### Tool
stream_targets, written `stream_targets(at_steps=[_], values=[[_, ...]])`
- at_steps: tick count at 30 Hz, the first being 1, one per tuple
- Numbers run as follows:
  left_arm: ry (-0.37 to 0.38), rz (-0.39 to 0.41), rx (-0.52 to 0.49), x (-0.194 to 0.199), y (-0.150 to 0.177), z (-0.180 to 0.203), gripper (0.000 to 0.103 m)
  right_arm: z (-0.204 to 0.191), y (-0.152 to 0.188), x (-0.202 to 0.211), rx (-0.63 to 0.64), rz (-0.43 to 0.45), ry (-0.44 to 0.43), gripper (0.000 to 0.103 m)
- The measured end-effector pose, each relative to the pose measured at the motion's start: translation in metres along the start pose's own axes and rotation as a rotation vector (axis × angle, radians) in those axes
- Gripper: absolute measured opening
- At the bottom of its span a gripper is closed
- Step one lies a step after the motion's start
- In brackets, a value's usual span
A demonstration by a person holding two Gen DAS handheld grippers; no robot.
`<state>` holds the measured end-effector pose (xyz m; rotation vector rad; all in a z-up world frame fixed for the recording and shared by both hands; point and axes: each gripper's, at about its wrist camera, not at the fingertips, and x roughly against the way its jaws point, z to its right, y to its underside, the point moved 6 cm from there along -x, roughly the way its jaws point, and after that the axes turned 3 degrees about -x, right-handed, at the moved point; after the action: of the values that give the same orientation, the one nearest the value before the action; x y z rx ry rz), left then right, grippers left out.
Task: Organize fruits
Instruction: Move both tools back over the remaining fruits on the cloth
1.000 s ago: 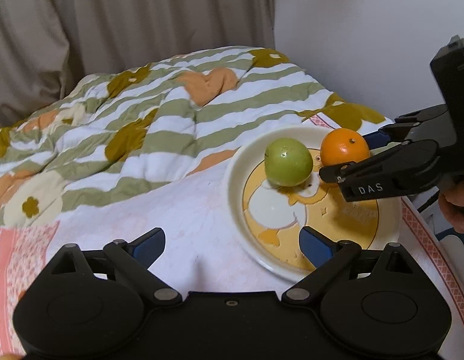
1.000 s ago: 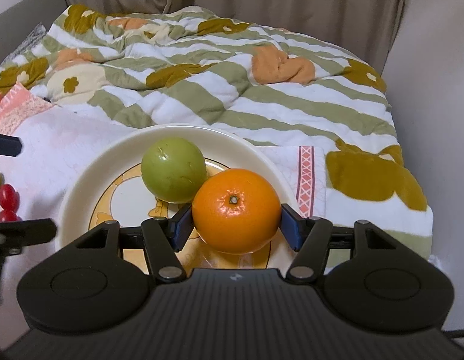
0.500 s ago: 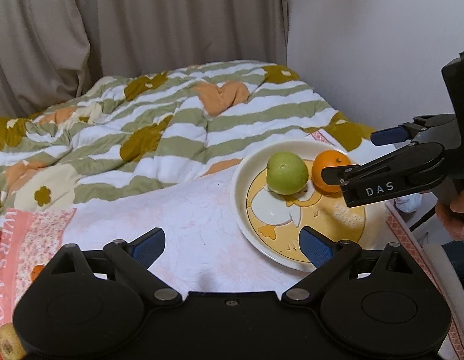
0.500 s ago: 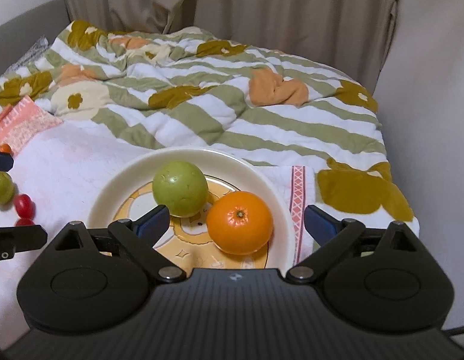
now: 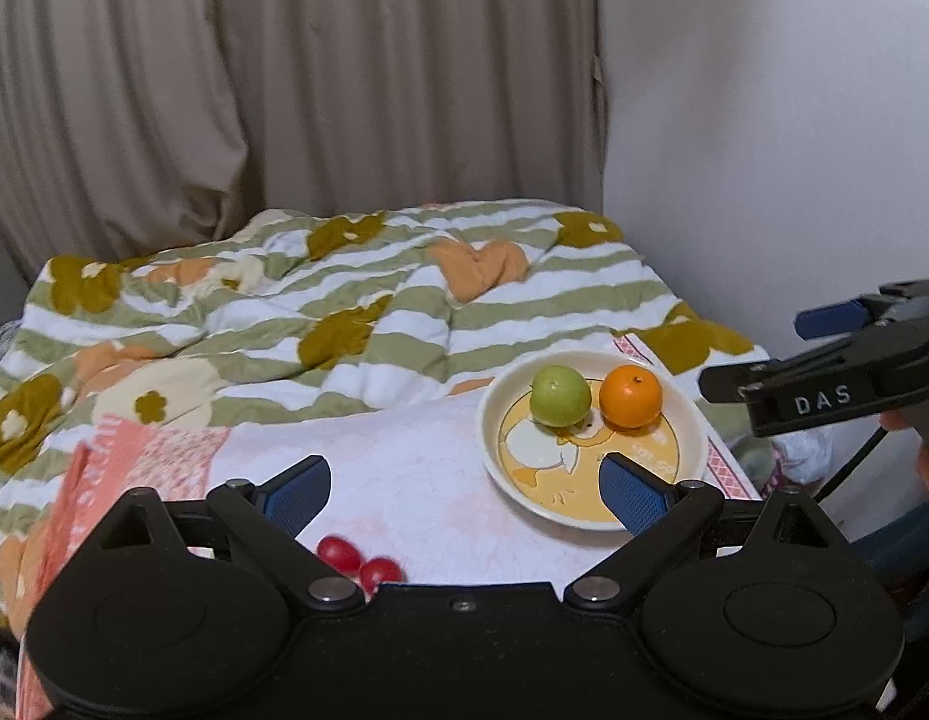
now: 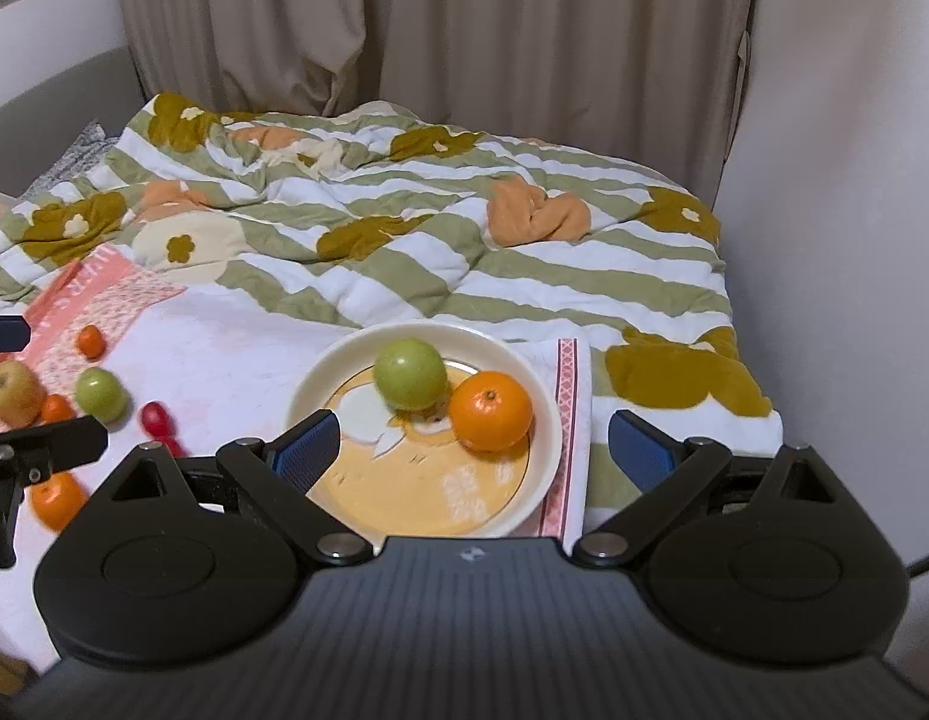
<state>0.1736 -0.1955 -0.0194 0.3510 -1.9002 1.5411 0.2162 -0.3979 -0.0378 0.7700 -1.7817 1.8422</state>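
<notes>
**Orange released on the plate; both tongs backing off**

Striped quilt [image 6: 404,252] covers the bed; the white cloth [image 6: 236,354] in front carries everything. We note the plate [image 6: 542,420] now holds the green apple [image 6: 410,373] and the orange [image 6: 491,411], touching each other. Our right tongs [image 6: 470,450], clamped on that orange a second ago, have just been opening and stand fully wide, empty, above the plate's near edge. Left tongs [image 5: 464,486] are wide and empty too. Both views have pulled back and up. One fruit placed, we judge. Loose on the cloth at left: yellowish apple [image 6: 14,391], second green fruit [image 6: 100,393], small oranges [image 6: 56,498], red tomatoes [image 5: 359,561].
</notes>
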Motion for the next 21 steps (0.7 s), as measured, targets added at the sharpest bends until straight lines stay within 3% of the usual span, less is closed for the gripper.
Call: stream_targets(at_steps=[5,13,21], values=[[-0.069,0.028,0.028,0.038,0.014,-0.02,0.1,-0.017,0.006,0.035,0.0,0.013,-0.009,0.103],[-0.159,0.005,0.074,0.072,0.062,-0.081,0.1,-0.074,0.031,0.066,0.016,0.021,-0.01,0.103],[-0.177,0.007,0.078,0.086,0.103,-0.153,0.1,-0.146,0.047,0.071,-0.04,0.005,-0.011,0.103]])
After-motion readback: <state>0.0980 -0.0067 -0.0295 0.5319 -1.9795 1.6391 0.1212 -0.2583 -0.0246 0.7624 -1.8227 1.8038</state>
